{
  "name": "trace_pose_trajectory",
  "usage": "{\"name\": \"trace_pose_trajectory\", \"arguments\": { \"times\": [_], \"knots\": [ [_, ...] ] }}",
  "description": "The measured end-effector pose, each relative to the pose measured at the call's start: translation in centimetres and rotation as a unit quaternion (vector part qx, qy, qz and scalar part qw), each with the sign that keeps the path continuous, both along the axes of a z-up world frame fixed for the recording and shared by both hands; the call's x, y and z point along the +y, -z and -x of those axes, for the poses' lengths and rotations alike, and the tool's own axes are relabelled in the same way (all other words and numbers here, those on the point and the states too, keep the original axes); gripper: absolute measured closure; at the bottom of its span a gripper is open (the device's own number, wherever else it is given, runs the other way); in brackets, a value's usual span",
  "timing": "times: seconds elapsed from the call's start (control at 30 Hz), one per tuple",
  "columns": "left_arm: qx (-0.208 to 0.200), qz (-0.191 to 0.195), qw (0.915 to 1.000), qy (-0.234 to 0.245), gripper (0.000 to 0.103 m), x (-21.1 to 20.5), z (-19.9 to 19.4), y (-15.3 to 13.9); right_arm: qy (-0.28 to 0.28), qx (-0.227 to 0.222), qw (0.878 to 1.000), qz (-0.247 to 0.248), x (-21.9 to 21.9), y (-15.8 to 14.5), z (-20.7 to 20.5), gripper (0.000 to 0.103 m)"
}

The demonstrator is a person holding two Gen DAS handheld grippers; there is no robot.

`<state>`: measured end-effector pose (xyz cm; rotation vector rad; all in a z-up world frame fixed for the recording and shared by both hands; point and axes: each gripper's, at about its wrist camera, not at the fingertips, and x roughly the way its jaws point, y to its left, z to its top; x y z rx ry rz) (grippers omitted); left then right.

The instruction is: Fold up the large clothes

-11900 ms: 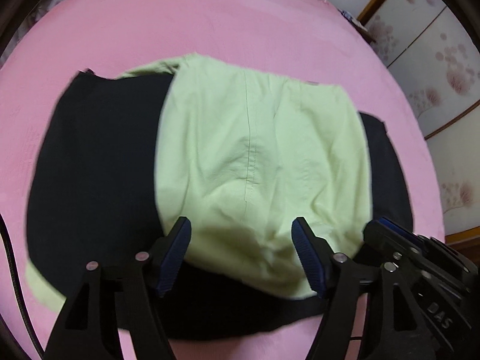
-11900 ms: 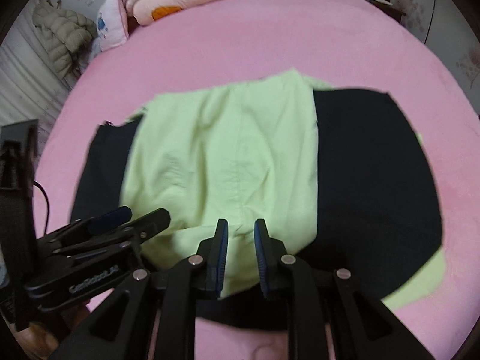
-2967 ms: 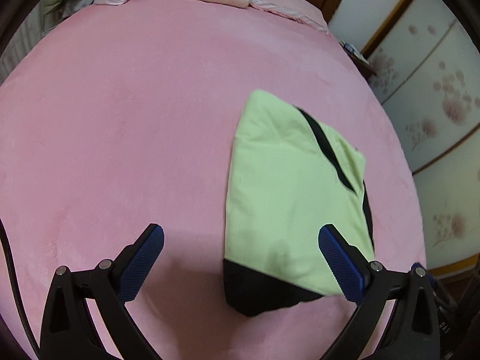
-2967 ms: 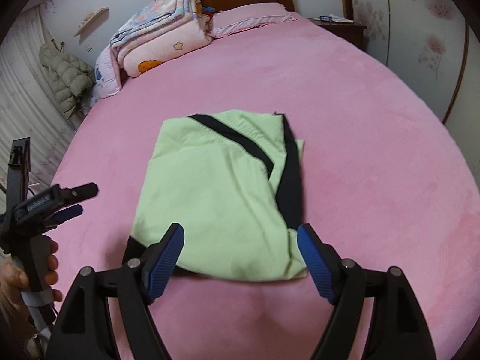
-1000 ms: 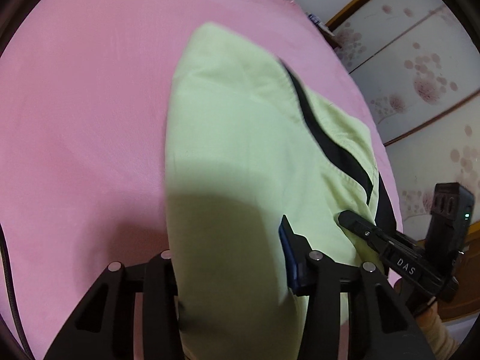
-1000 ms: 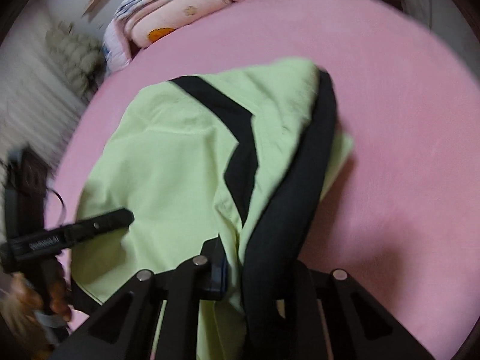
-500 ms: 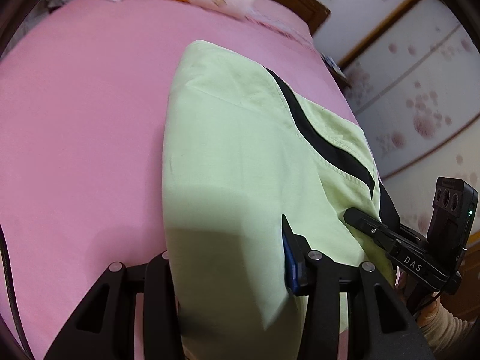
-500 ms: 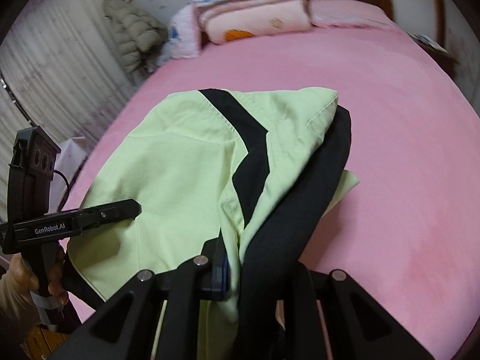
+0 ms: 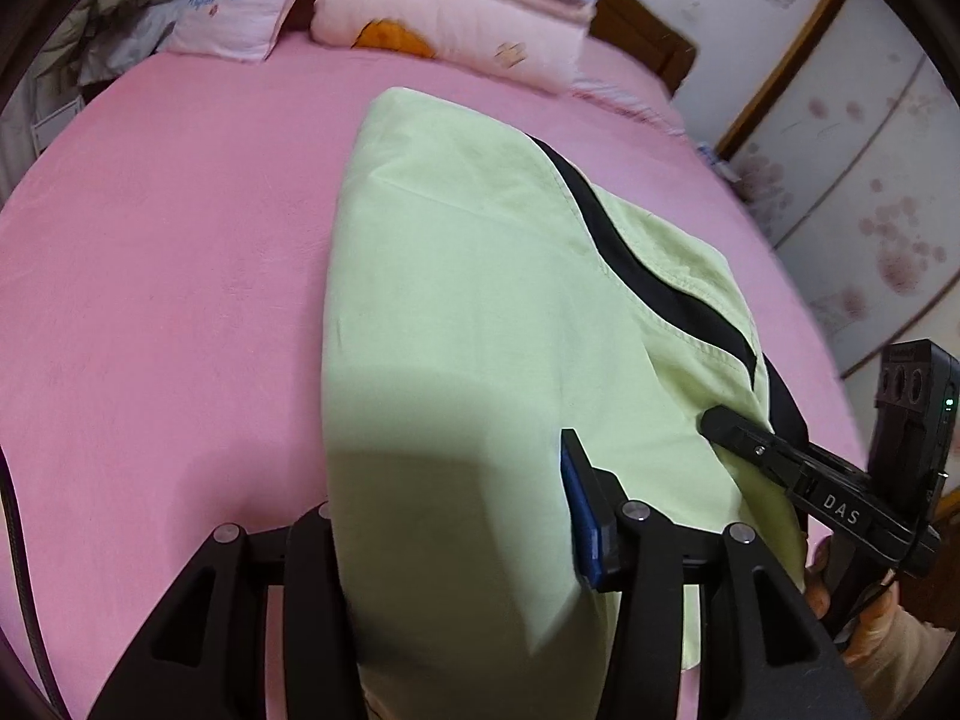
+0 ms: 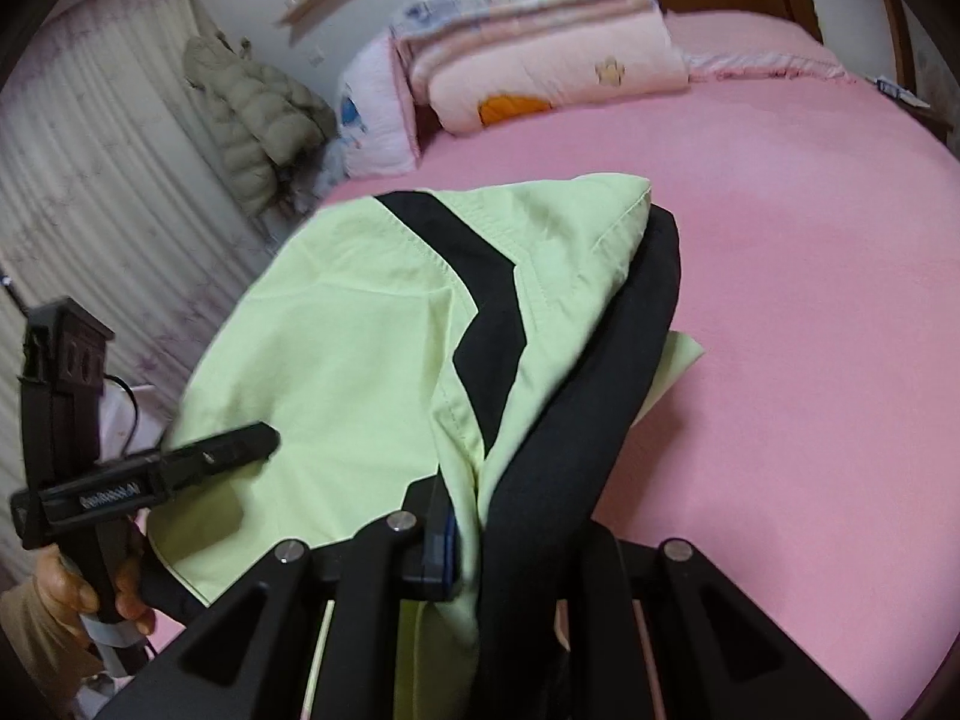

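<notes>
Both claws, the left gripper [image 9: 456,516] and right gripper [image 10: 510,534], had clamped the folded green-and-black garment [image 9: 480,300] and lifted its near edge off the pink bed [image 9: 150,270], where three seconds earlier it lay flat.

Black right gripper [image 9: 780,468]: white capitals "DAS" stand on its arm in the left wrist view, just beside the pale green garment with black stripe [image 9: 480,312].
Black left gripper [image 10: 198,456]: a white word stands on its arm beside that same garment in the right wrist view, blurred, unreadable.
White pillow with blue picture [image 9: 231,6]: blue script under the picture, too blurred to read.
</notes>
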<state>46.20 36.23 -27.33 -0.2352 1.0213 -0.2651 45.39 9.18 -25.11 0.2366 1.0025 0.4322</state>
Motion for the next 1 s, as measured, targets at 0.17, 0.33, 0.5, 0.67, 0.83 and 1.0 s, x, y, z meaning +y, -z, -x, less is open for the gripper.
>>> {"name": "trace_pose_trajectory", "arguments": {
  "times": [0.17,0.33,0.5,0.67,0.83,1.0],
  "knots": [
    [0.025,-0.059,0.9976,-0.026,0.021,0.8,-2.6,6.2,-0.004,0.072,0.995,0.075,2.9,7.2,-3.8,0.068],
    [-0.020,-0.102,0.9916,-0.077,0.000,2.5,-0.2,5.6,0.004,0.050,0.995,0.086,1.6,5.5,-2.9,0.051],
    [-0.035,-0.156,0.9820,-0.100,0.000,1.7,2.4,3.0,0.030,0.033,0.991,0.125,-0.1,2.9,-0.9,0.049],
    [-0.060,-0.146,0.9836,-0.088,0.000,-1.7,5.8,-1.6,0.063,0.031,0.991,0.110,-2.0,-1.3,4.4,0.049],
    [-0.020,-0.080,0.9924,-0.091,0.000,-4.2,12.0,-7.0,0.082,0.044,0.994,0.050,-4.8,-6.3,10.1,0.049],
    [-0.017,-0.082,0.9892,-0.121,0.000,-7.5,19.9,-13.6,0.084,0.033,0.996,0.025,-7.3,-12.3,16.1,0.049]
  ]
}}
